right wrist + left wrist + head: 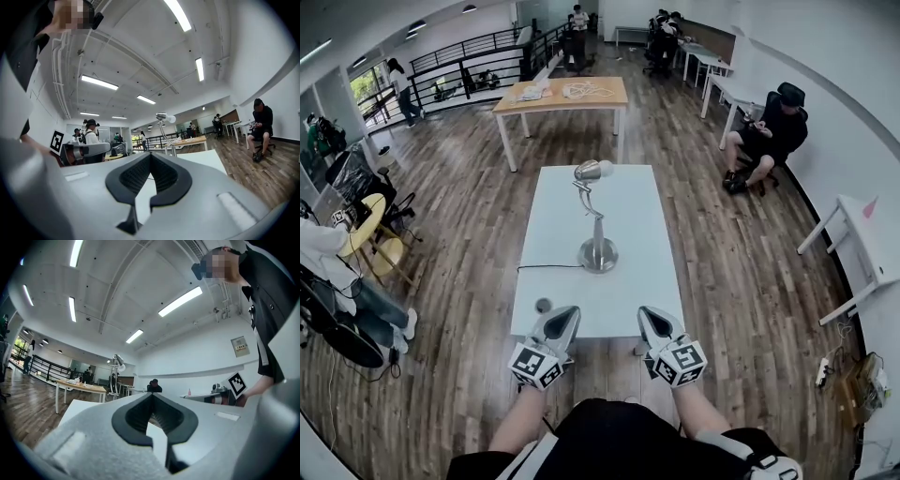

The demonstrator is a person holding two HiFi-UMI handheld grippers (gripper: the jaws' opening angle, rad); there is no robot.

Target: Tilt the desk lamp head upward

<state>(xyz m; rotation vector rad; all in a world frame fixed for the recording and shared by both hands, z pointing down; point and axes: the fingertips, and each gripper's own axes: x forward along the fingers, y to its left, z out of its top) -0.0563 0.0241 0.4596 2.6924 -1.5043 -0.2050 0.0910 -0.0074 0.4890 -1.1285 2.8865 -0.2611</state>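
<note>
**A:** Left claw (566, 314) and right claw (651, 316), how do they stand?

**B:** I've got both closed tight with nothing between the jaws, side by side at the near edge of the bench (628, 202).

**A:** And the desk lamp (596, 221)?

**B:** It's upright mid-bench, well apart from both claws. Its head (592, 170) tops the stalk, and its cord (546, 267) runs to the bench's left edge.

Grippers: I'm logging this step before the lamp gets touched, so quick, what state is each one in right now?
Left gripper: closed, holding nothing.
Right gripper: closed, holding nothing.
</note>
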